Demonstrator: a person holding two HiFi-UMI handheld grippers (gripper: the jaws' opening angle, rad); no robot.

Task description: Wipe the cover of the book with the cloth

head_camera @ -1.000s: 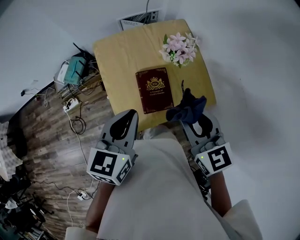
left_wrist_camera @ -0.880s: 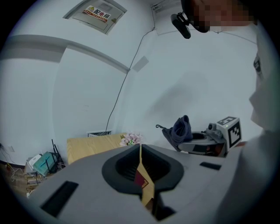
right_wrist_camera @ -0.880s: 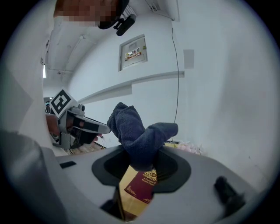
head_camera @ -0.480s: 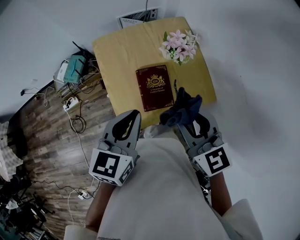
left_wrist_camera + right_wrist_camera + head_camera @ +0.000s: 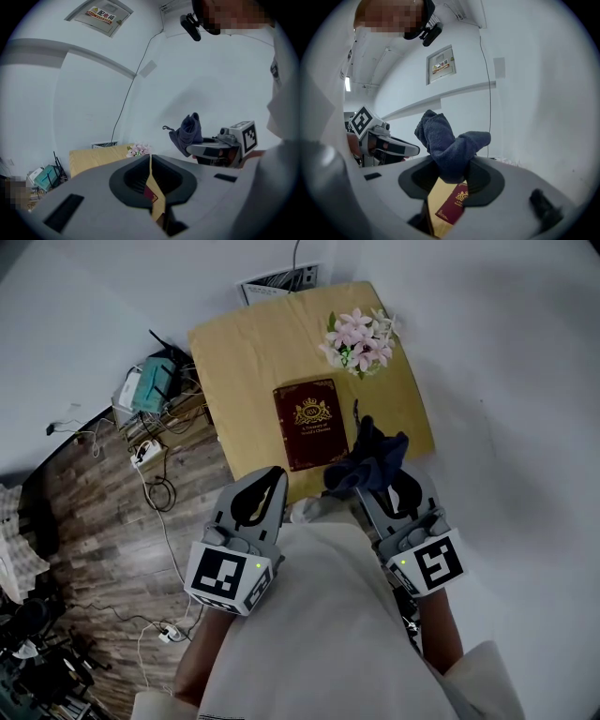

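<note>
Finds the left gripper (image 5: 150, 158) pressed tight together, jaws meeting along a thin seam with nothing between them. Finds the right gripper (image 5: 452, 174) pinching a dark blue cloth (image 5: 447, 140), bunched and standing up out of the jaws, one fold drooping to the side. Places the cloth in the air over the near right part of the yellow table (image 5: 244, 343), beside the near right corner of the maroon book (image 5: 310, 423) and clear of its cover. Places the book flat, cover up, about mid-table, with pink flowers (image 5: 359, 337) beyond it. Sees only a sliver of book through each jaw opening. Loses the table's near edge behind both grippers and the person's light top (image 5: 319, 634). Cannot read the print under the gold crest.
</note>
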